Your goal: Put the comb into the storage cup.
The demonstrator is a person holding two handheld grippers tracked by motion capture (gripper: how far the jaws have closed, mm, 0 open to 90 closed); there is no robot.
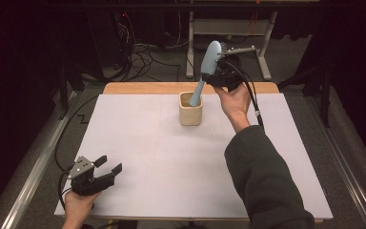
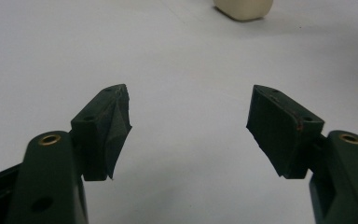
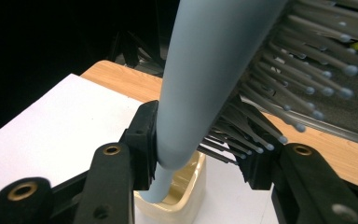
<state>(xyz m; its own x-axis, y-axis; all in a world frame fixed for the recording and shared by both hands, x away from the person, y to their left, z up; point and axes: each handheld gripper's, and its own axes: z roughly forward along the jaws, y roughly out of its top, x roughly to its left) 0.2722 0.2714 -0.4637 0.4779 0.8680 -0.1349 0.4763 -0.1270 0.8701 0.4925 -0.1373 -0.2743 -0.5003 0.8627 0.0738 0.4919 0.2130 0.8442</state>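
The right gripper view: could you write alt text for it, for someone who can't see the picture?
The right gripper is shut on a light blue hairbrush, one jaw against its back and the other among its bristles. The brush handle dips into a cream cup standing on a white sheet over a wooden table.

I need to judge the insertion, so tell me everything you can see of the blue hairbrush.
The hairbrush is pale blue, smooth like plastic, with an oval head and dark bristles tipped with pale balls. It stands tilted, head up, its thin handle end down inside the cream cup at the far side of the table. The right gripper is shut on it at the lower head, across the bristles.
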